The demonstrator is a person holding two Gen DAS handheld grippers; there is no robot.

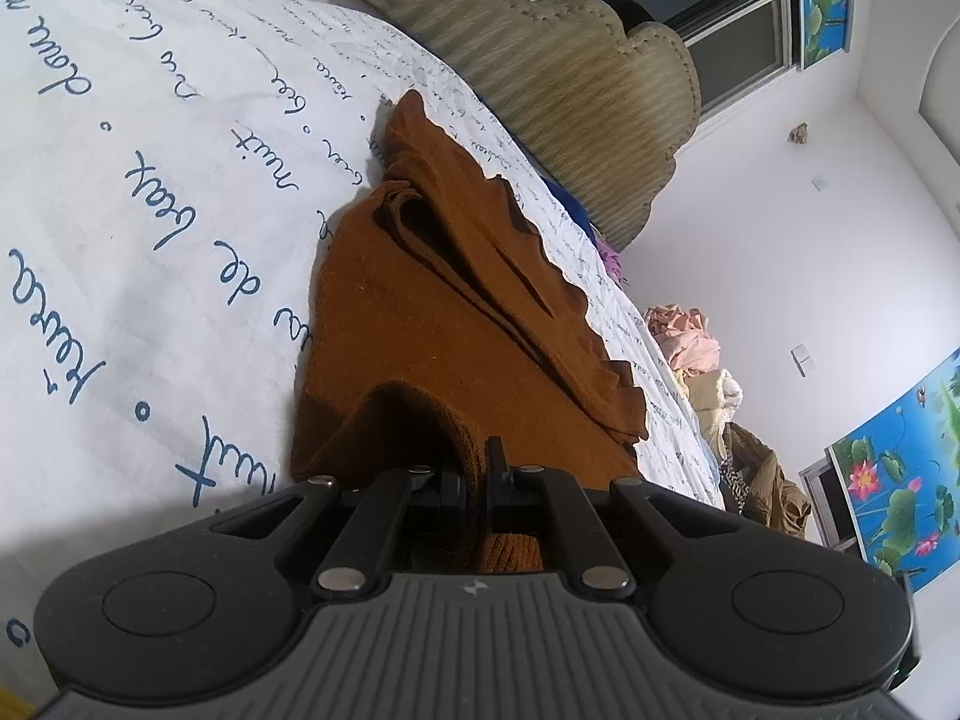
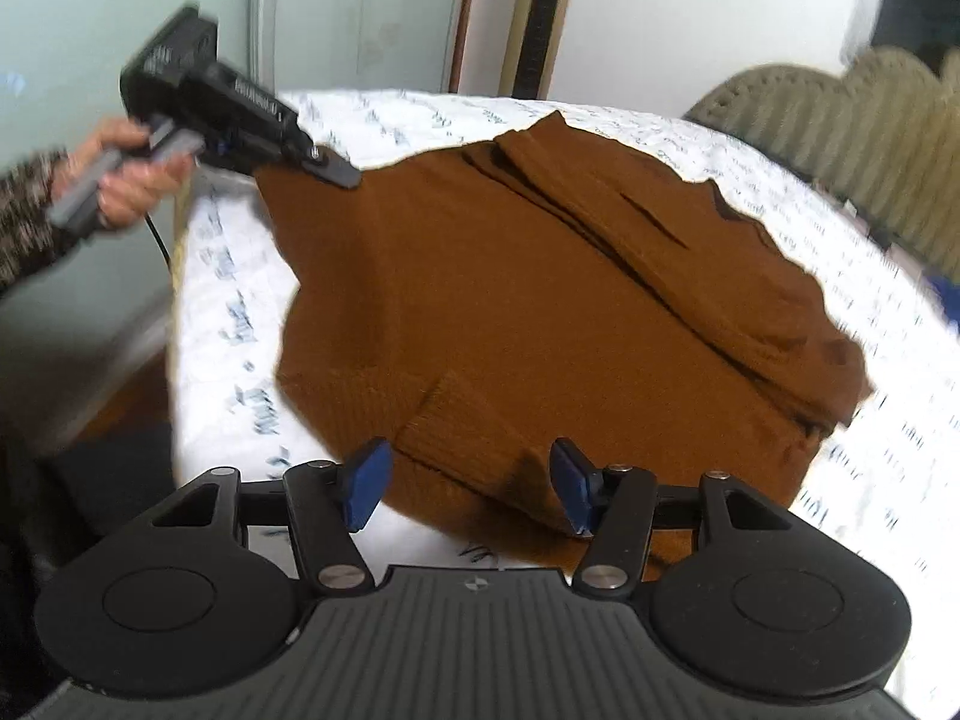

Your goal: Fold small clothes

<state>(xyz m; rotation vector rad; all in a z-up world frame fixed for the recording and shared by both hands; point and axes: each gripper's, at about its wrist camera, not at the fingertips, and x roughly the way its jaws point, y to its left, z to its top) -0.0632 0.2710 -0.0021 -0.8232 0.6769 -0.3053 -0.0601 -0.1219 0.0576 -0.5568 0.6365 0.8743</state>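
One corner of a rust-brown knitted garment (image 2: 540, 300), spread on a script-printed bedsheet (image 1: 120, 210), is clamped in the left gripper (image 1: 477, 468) as an anchor, while the right gripper (image 2: 468, 480) is held with jaws apart over the near hem.

Bedroom at home: bed (image 1: 150, 180), padded headboard (image 1: 570, 108).

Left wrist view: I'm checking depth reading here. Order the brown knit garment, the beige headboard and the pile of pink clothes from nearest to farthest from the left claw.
1. Brown knit garment: pinched in the left claw, spread ahead on the bedspread.
2. Pile of pink clothes: off to the right, past the bed's edge.
3. Beige headboard: at the far end of the bed, top centre.
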